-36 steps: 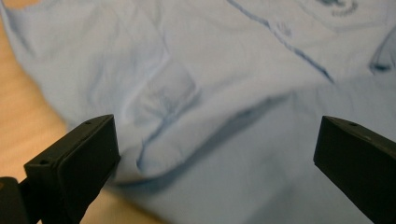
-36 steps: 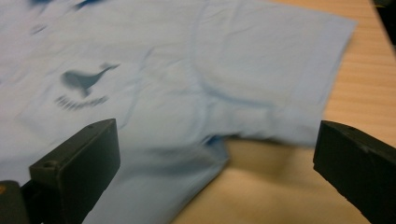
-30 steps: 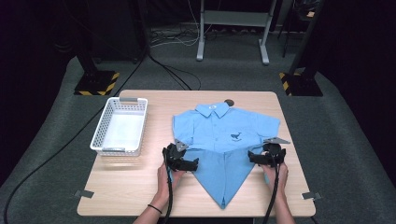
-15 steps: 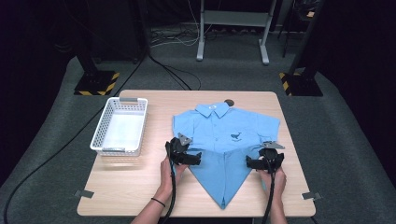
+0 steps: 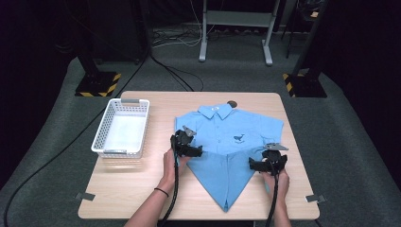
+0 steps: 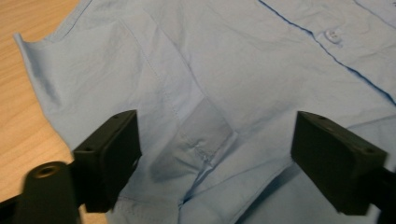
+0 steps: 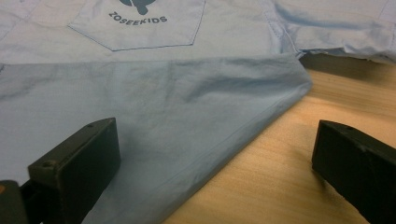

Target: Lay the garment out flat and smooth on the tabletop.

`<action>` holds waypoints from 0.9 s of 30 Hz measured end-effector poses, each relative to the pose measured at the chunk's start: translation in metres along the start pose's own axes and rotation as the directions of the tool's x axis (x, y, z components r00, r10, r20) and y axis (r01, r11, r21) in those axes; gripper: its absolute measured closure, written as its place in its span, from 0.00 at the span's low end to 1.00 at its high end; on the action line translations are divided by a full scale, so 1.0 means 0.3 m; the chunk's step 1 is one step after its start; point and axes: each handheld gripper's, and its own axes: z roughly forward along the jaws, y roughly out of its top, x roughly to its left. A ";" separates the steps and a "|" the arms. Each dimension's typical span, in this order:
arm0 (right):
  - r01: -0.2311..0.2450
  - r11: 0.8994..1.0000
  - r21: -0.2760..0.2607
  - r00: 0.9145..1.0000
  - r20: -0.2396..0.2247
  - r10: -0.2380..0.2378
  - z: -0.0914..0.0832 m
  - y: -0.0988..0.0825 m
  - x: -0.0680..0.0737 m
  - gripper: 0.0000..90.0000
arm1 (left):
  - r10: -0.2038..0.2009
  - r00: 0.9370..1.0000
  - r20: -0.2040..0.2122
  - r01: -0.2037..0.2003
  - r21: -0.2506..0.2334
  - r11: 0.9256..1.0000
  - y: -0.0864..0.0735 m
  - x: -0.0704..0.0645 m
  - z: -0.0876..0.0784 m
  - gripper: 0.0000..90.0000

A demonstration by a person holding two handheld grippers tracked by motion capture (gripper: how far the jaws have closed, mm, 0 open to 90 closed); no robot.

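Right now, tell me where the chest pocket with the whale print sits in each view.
High view: the chest pocket is right of the shirt's button line, above the folded-up hem.
Left gripper view: not in it.
Right gripper view: top centre, over "ZOSEEKIDS".
Shared landmark: the button placket.

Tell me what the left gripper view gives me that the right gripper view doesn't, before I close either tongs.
Left gripper view alone: a white button on the blue-stitched placket, a sleeve edge against the wood, and a greyer patch at a seam. Right gripper view alone: the chest pocket printed ZOSEEKIDS, and the folded hem edge running diagonally across bare table. Both: the light blue shirt lying flat, with open black tongs framing it and gripping nothing.
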 end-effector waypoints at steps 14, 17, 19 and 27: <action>0.001 1.000 -0.002 1.000 0.001 -0.001 0.000 0.000 0.001 0.00 | 0.000 1.000 -0.020 0.000 0.008 1.000 -0.003 0.010 0.015 0.81; 0.001 1.000 -0.002 1.000 0.002 -0.001 0.000 0.000 0.001 0.00 | -0.006 0.999 -0.034 0.005 -0.020 1.000 -0.005 0.019 0.004 0.89; 0.001 1.000 -0.002 1.000 0.002 -0.001 0.000 0.000 0.001 0.00 | -0.009 0.999 -0.051 0.007 -0.042 0.999 -0.012 0.025 -0.007 0.93; 0.004 1.000 -0.003 1.000 0.004 -0.004 0.000 0.000 0.002 0.00 | -0.067 0.994 -0.090 0.056 -0.119 0.991 -0.038 0.058 -0.049 0.95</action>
